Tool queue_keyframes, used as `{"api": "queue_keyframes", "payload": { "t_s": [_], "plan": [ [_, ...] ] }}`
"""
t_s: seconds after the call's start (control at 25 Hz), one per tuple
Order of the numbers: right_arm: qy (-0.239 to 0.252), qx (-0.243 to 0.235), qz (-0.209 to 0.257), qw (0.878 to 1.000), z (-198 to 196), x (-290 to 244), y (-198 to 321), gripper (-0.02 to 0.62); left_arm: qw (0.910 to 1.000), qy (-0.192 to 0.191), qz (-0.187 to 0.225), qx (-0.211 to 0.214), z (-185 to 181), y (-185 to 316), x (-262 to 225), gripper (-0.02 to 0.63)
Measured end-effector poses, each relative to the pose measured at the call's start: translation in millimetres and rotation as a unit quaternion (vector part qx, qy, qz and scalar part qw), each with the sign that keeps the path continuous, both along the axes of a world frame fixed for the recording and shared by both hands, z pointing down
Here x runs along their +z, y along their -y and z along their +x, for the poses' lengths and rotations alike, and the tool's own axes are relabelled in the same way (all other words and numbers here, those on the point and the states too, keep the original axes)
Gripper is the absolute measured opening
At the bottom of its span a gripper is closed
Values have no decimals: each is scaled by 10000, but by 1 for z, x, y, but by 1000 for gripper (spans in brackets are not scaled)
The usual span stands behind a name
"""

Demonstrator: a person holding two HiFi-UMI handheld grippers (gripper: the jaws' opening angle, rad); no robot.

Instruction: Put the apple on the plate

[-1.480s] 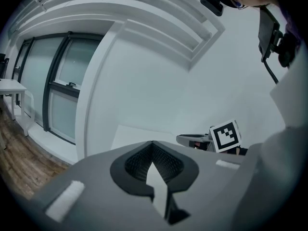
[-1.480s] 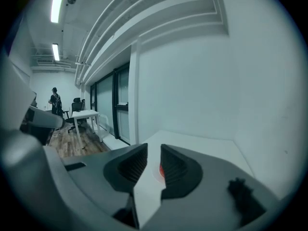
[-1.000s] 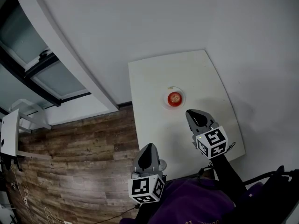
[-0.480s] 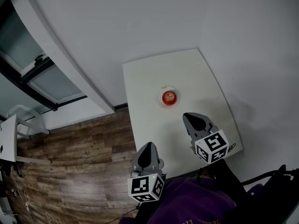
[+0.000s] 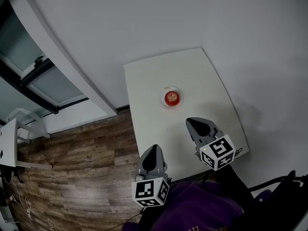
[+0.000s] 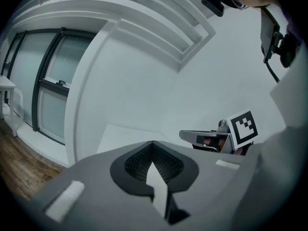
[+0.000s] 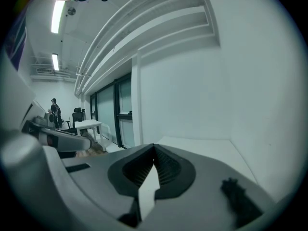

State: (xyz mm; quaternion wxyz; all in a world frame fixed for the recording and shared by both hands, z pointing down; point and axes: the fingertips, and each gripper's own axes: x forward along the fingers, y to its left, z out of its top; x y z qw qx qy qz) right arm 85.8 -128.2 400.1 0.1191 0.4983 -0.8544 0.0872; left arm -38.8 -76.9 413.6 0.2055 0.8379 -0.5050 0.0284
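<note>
- Centre of the head view: the apple (image 5: pixel 172 97) sits inside the rim of the small white plate (image 5: pixel 163 103), which stands on the white table (image 5: pixel 202 76). Nothing touches the fruit.
- Right gripper (image 5: pixel 193 123), just below and right of the plate in the frame and apart from it. Seen along its own jaws, the right gripper (image 7: pixel 153 170) has them pressed together with nothing between.
- Left gripper (image 5: pixel 152 150), lower centre, at the table's near edge and well apart from the plate. In its own view the left gripper (image 6: pixel 153 165) is likewise closed and empty.
- What has just changed: the right gripper has drawn back from the plate, closed on nothing, while the apple stays where it lies.
- Meaning for the task: judged from this layout, the placing is already done. The apple needs no further handling, and at most the hands remain to be taken away.
- Against the frame a second earlier: the gap between the right gripper's tips and the plate has widened, the gripper having slid toward the lower edge of the frame.
- Apple and plate now appear slightly further left and higher in the frame, but the table has shifted with them. This reads as the camera moving, not the fruit, and the apple keeps its place on the plate.
- The left gripper occupies nearly the same spot in the frame as before — no evident part in the step.
</note>
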Motion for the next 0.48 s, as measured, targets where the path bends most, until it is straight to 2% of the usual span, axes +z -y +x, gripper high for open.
{"api": "queue_keyframes", "payload": {
  "t_s": [0.48],
  "plan": [
    [-14,-1,-46,10000,6,5,-6,11,10000,1,25,42,7,-4,0,7]
  ]
}}
